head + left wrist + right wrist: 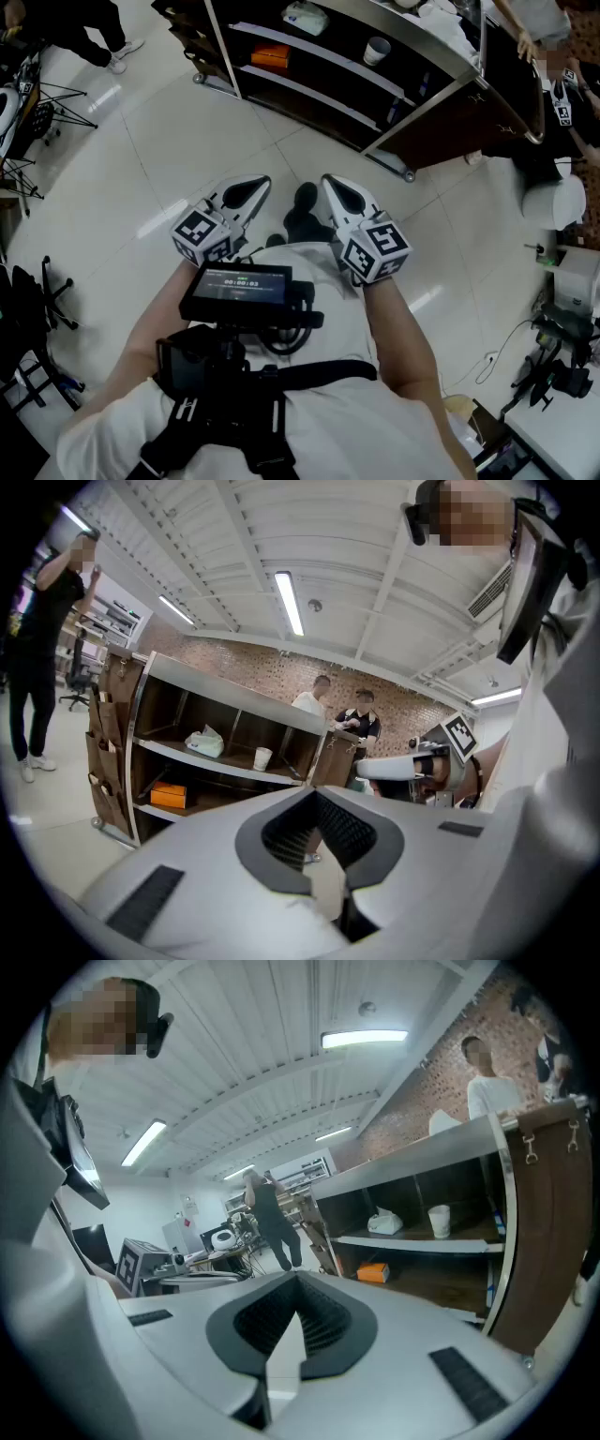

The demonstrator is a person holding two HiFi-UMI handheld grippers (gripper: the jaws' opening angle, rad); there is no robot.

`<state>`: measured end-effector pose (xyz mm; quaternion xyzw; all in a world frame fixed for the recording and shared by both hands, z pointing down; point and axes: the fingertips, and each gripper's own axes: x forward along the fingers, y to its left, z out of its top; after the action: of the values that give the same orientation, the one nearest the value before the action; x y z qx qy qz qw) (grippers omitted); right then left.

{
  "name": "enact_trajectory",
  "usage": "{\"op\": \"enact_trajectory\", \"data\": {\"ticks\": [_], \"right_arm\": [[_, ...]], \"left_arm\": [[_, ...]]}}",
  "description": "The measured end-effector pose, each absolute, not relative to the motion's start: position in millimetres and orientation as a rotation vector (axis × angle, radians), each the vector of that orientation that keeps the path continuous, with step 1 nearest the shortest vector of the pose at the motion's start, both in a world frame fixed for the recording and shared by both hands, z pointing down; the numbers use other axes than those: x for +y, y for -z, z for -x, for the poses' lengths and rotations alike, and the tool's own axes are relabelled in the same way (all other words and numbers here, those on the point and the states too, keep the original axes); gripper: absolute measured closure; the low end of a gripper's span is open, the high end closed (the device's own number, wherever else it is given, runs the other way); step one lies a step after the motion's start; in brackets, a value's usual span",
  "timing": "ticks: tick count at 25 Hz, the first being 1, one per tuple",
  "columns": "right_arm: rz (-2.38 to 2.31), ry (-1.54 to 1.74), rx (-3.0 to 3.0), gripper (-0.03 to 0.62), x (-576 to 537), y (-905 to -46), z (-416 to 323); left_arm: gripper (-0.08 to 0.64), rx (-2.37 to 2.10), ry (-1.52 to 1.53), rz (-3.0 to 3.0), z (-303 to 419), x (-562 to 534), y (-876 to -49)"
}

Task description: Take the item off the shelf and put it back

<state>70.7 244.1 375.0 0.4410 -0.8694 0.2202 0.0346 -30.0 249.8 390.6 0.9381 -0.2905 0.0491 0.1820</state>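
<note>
Shelf unit [375,84] [225,714] [441,1185]: one, dark with pale boards, standing on a glossy white tiled floor [141,169]. Everything below is placed relative to it.

Items on the shelf, three in all:
- White bag [204,742] [384,1222], one, on the middle board.
- White cup [377,50] [262,757] [439,1221], one, upright on the same board, beside the bag.
- Orange box [270,58] [169,795] [374,1272], one, on the board below.

All three rest on the shelf, untouched.

Tongs, two pairs:
- Left tongs [263,184] [316,799], well short of the shelf, aimed toward it, clenched with nothing between them.
- Right tongs [328,181] [298,1283], alongside the left, also well short of the shelf, likewise clenched and empty.

Marker cubes, two: one [200,234] on the left tongs, one [377,248] on the right.

Screen [239,286], one, on the wearer's chest harness.

Bystanders, three in the left gripper view: two [319,696] [361,714] behind the shelf, one [47,649] to its left.
</note>
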Motion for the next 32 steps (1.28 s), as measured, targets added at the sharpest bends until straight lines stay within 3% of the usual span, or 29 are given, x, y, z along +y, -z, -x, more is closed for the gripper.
{"op": "enact_trajectory", "data": {"ticks": [13, 32], "right_arm": [[-1.267, -0.904, -2.713, 0.588, 118.1, -419.3, -56.2], [-1.221, -0.955, -2.69, 0.589, -26.6, -446.3, -93.3]], "left_arm": [[0.551, -0.883, -0.281, -2.569, 35.0, 140.6, -410.5], [0.551, -0.795, -0.42, -2.564, -35.3, -29.3, -426.6]]}}
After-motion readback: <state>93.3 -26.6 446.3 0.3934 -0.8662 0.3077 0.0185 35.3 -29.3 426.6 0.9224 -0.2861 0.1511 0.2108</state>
